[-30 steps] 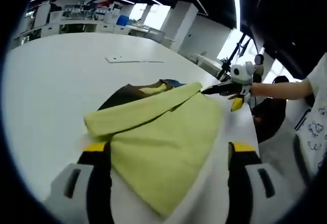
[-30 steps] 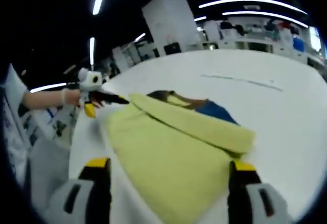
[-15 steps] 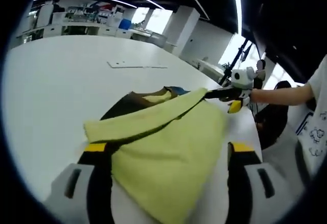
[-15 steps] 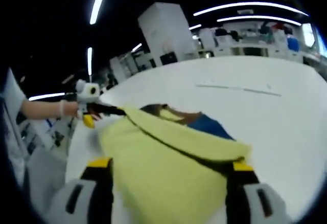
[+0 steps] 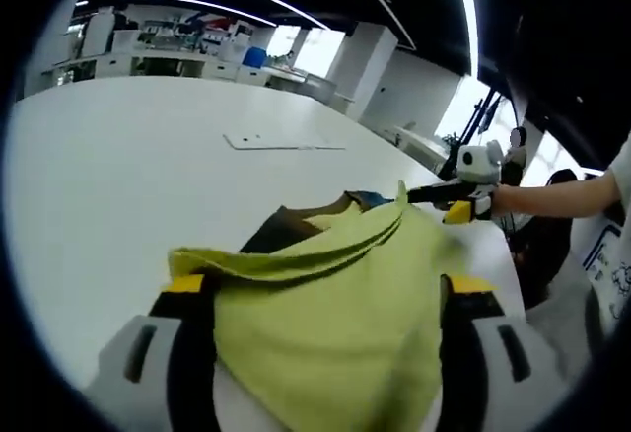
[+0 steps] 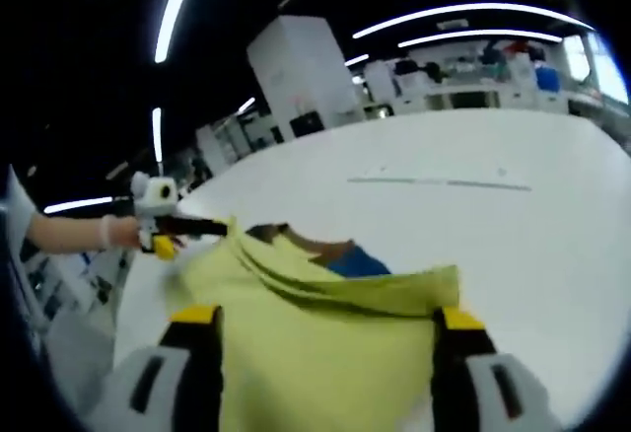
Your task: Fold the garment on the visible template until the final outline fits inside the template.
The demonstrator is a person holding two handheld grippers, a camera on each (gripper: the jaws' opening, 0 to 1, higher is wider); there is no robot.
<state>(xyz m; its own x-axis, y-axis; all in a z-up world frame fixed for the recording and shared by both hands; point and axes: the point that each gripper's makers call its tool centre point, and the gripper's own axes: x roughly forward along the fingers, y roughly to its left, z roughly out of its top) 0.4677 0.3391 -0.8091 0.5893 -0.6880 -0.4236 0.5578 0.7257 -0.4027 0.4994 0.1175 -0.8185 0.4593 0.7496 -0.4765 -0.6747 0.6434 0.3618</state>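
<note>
Garment (image 5: 335, 324), soft yellow-green folded cloth

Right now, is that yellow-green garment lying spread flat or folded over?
Folded over: the yellow-green garment shows a doubled band along its far edge, lifted at the corners by both grippers.

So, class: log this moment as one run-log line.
left gripper: shut on yellow-green cloth garment | right gripper: shut on garment | corners lifted above white table
</note>
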